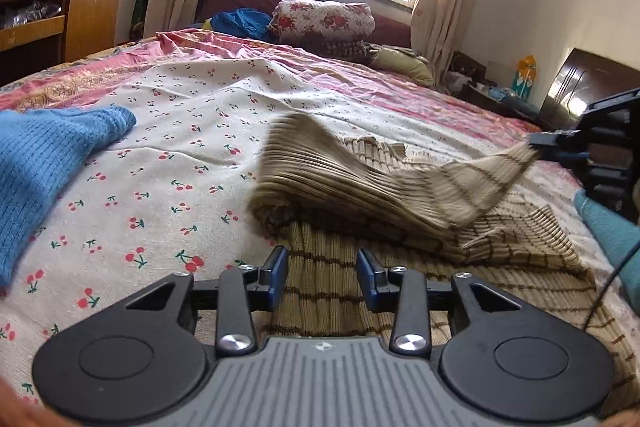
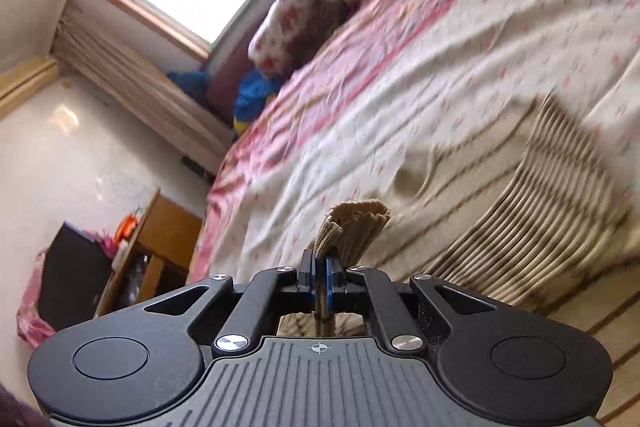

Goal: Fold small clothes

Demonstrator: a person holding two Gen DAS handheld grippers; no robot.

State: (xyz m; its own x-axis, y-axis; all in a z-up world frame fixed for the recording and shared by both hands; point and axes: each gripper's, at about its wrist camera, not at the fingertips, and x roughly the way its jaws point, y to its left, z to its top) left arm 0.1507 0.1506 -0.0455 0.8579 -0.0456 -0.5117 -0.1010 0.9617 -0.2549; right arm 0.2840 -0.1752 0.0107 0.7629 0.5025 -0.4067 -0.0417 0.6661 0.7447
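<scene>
Sweater (image 1: 360,183) on cherry-print bed (image 1: 192,155); right gripper (image 2: 320,281) pinches its sleeve (image 2: 354,227), left gripper (image 1: 322,275) gapes; blue knit (image 1: 48,163) nearby.

Sweater (image 1: 360,187): beige knit, thin brown stripes
Bedsheet (image 1: 192,131): cream, red cherry print, pink border
Knit at left edge (image 1: 52,163): bright blue
Rolled quilt (image 1: 324,19): white, red flowers
Gripper pads (image 1: 280,267): blue on black

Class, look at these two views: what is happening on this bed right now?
A person with two handheld grippers is folding a beige striped knit garment on the bed. The right gripper is shut on a bunched edge and lifts it. The left gripper is open, low over the flat part. A blue sweater lies aside.
</scene>
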